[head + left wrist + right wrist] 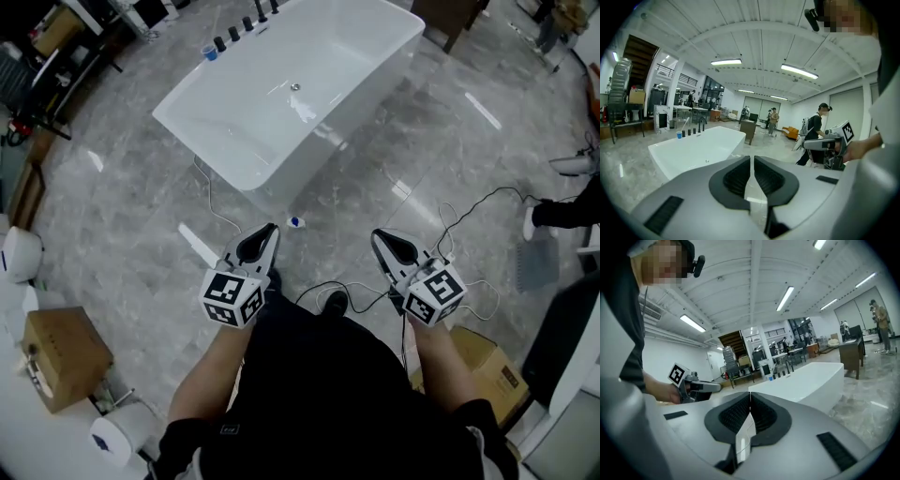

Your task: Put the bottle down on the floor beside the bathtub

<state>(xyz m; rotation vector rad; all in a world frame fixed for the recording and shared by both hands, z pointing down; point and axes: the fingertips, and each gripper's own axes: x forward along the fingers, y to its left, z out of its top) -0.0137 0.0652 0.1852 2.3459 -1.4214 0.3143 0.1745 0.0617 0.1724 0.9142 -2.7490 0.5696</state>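
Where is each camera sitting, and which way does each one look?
Head view: on the person's head, looking steeply down at the bathtub, floor, forearms, left gripper and right gripper.
Left gripper view: on the left gripper, looking along its shut jaws; the right hand shows at right.
Right gripper view: on the right gripper, along its shut jaws; the left hand shows at left.
Shared: all three show the bathtub.

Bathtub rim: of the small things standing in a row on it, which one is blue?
The cup at the row's left end in the head view; the other fittings beside it are all black.
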